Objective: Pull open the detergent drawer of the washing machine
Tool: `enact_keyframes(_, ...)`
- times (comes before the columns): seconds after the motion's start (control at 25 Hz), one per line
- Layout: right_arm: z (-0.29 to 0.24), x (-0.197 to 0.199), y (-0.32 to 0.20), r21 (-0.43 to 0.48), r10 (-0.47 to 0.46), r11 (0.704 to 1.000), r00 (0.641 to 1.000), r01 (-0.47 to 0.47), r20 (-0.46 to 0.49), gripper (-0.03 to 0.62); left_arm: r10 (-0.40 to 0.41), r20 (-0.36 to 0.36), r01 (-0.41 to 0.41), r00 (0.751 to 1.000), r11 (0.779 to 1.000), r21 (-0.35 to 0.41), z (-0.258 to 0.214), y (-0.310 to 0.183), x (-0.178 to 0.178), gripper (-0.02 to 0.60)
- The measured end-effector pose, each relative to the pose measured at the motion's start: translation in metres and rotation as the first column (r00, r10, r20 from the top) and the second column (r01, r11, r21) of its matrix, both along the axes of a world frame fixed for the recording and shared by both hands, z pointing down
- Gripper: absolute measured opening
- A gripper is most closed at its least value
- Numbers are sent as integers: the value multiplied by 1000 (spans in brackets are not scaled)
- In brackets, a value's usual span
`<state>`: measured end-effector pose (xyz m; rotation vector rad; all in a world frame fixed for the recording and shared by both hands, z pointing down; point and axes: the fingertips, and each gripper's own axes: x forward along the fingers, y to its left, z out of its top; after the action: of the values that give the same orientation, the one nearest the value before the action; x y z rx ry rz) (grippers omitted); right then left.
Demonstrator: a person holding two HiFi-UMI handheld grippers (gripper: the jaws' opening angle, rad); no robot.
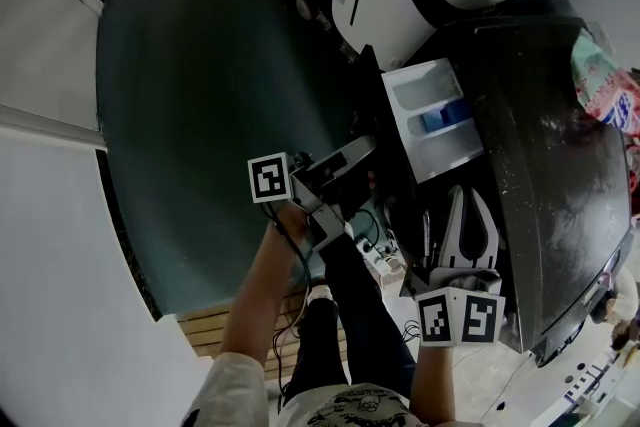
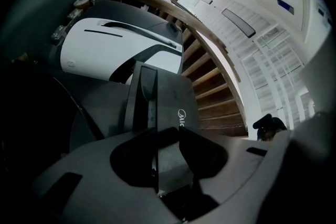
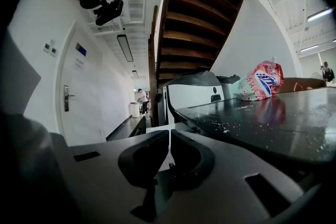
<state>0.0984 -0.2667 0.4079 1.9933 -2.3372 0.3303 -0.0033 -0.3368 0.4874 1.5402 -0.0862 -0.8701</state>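
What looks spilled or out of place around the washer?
White specks are scattered over the dark washing machine top, near the red-and-white bag; it looks like spilled powder. The detergent drawer stands pulled out, as the task intends.

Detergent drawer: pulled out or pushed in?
Pulled out. In the head view the detergent drawer stands out from the washing machine, white compartments and blue insert exposed; the left gripper grips its dark front panel.

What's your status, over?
Left fingers clamped on dark drawer front. White detergent drawer with blue insert pulled out. Right fingers shut, empty. Nothing blocking.
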Motion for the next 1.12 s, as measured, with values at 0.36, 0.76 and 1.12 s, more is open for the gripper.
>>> enact_keyframes(0.36, 1, -13, 2, -3, -27, 1000, 1000, 27, 1, 29, -18, -4, 18, 1000, 1000, -6, 2, 6, -11, 144)
enact_keyframes(0.76, 3, -20, 6, -9, -49, 999, 999, 49, 2, 29, -40, 11, 40, 999, 999, 1, 4, 9, -19, 135)
enact_keyframes(1.12, 1, -20, 9, -8, -47, 999, 999, 47, -9, 35, -78, 92, 79, 993, 997, -7, 8, 13, -23, 129)
